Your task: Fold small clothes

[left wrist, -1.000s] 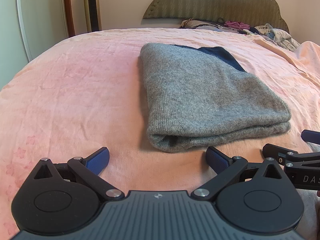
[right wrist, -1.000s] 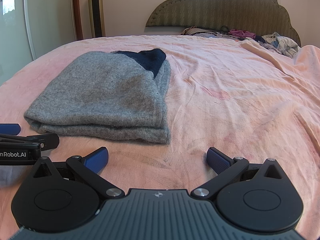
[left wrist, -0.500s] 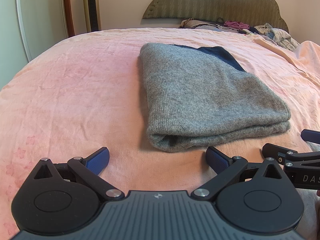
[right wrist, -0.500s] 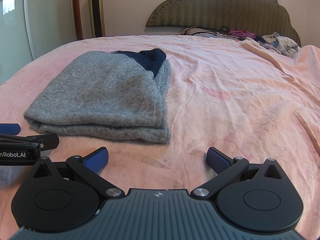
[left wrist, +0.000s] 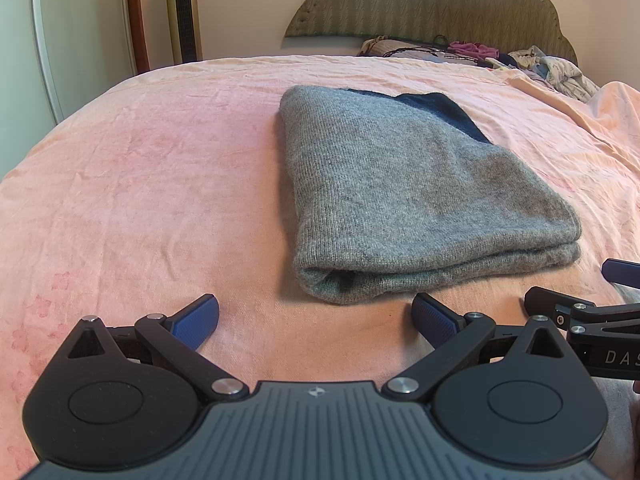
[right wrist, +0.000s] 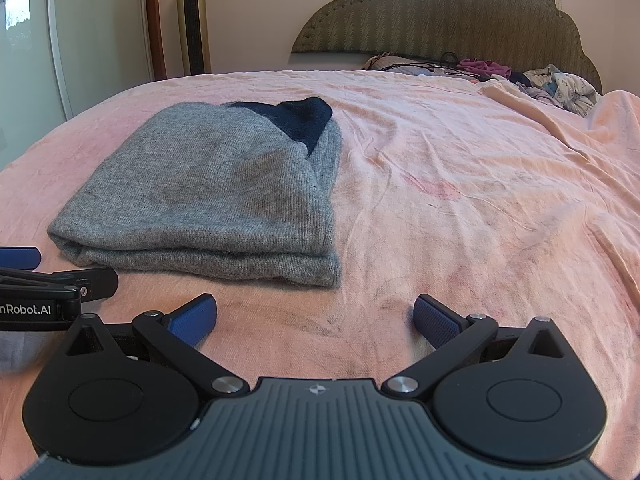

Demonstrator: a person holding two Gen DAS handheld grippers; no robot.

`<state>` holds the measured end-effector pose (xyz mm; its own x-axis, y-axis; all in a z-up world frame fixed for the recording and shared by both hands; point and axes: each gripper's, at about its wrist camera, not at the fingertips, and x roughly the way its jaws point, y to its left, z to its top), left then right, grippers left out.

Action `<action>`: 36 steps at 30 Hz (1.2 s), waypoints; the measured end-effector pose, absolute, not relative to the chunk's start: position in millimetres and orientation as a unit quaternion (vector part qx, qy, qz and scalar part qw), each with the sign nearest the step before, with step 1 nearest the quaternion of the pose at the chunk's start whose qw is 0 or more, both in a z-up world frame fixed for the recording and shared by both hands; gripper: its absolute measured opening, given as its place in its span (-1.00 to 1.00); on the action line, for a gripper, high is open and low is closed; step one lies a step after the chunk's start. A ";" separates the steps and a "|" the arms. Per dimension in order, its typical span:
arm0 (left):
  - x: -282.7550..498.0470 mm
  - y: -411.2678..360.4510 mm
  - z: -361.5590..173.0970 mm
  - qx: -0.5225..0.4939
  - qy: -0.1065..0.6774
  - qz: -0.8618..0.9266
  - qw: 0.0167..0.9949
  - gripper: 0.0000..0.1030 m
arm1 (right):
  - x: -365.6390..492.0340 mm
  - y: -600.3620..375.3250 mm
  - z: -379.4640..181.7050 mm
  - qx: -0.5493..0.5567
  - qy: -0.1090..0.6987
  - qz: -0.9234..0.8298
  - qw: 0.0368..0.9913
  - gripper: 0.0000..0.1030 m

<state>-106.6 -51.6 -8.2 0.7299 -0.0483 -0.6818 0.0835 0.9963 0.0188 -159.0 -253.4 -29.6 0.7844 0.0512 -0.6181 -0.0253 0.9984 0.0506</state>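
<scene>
Nothing has shifted over the last second: the sweater (left wrist: 420, 196) lies folded mid-bed (left wrist: 140, 200), toward the near edge. The left claw (left wrist: 316, 316) and right claw (right wrist: 316, 316) stay wide open, empty, just short of it. This garment looks finished.

Right gripper (right wrist: 315, 318) low in the foreground, jaws spread wide, blue pads (right wrist: 434, 318) clear of any cloth, hovering over a pink bed (right wrist: 460, 208). Ahead and to the left, a grey knit (right wrist: 216, 196) folded flat, layered edge facing the camera, a navy part (right wrist: 298, 118) showing at its far end. At the left edge, part of the left gripper (right wrist: 52, 276), black with one blue pad, just in front of the knit's near corner. Far right, by a padded headboard (right wrist: 444, 12), a heap of clothes (right wrist: 560, 86). Back left, a gold tower fan (right wrist: 194, 16) against the wall.
</scene>
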 end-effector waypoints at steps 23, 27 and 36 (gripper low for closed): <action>-107.2 -51.2 -8.2 0.022 0.366 -0.036 0.930 1.00 | -158.9 -253.1 -29.5 0.020 0.328 0.020 0.944 1.00; -106.3 -51.6 -9.6 0.027 0.366 -0.036 0.930 1.00 | -159.0 -253.2 -29.5 0.020 0.328 0.020 0.944 1.00; -104.8 -50.5 -10.0 0.027 0.367 -0.034 0.929 1.00 | -158.8 -253.1 -29.6 0.020 0.328 0.020 0.944 1.00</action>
